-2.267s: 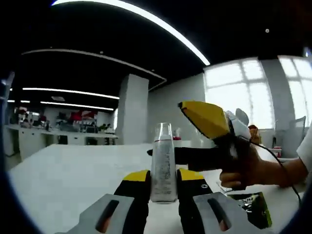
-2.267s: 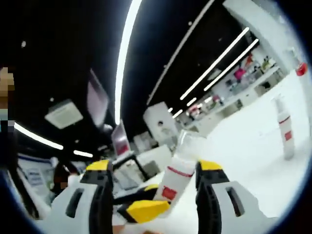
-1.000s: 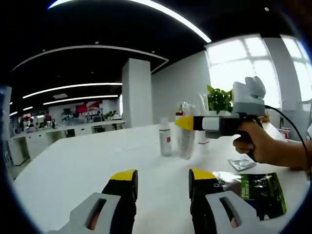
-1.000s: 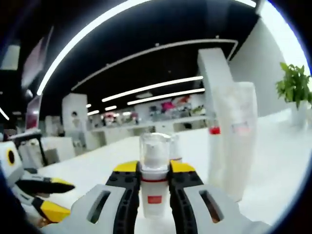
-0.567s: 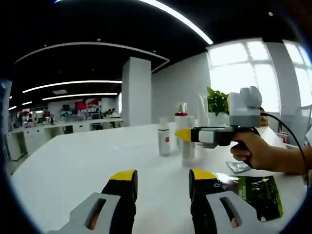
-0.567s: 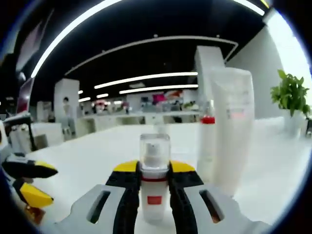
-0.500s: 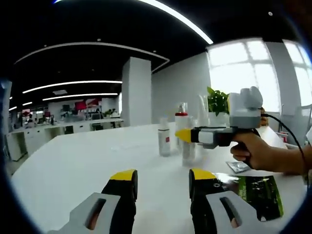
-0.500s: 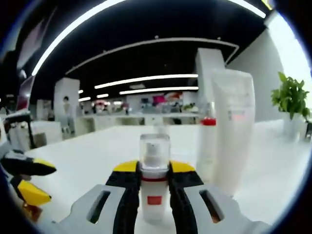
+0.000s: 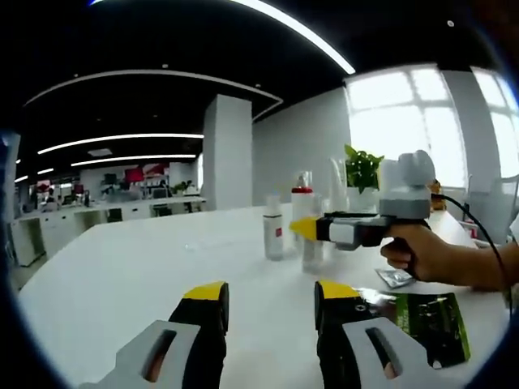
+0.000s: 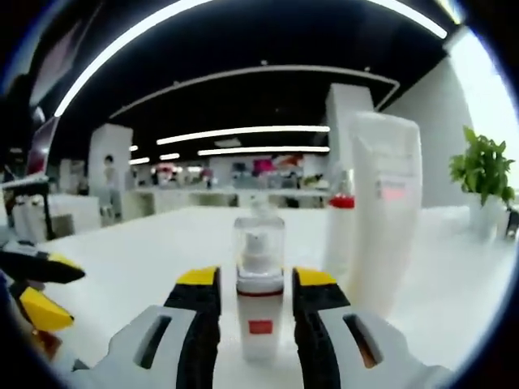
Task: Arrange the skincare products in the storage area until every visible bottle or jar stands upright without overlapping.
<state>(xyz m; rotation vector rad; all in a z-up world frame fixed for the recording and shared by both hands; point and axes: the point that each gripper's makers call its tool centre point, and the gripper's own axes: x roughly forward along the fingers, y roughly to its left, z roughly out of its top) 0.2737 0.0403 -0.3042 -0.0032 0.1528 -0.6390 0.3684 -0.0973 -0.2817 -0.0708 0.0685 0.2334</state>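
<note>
The small pump bottle [image 10: 259,296] stands upright between the parted jaws of the right gripper [image 10: 248,296], released; next, withdrawal without knocking it is called for, the left gripper [image 9: 268,301] being likewise open and empty.

three bottles [image 10: 259,292]; one tube [image 10: 381,227]

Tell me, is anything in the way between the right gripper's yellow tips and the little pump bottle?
No. The pump bottle stands upright on the white table, right between the right gripper's open jaws with nothing visible between them.

Left gripper [image 9: 268,298] jaws parted and level, right gripper [image 10: 256,284] jaws apart, hand [image 9: 422,253] gripping its handle.
</note>
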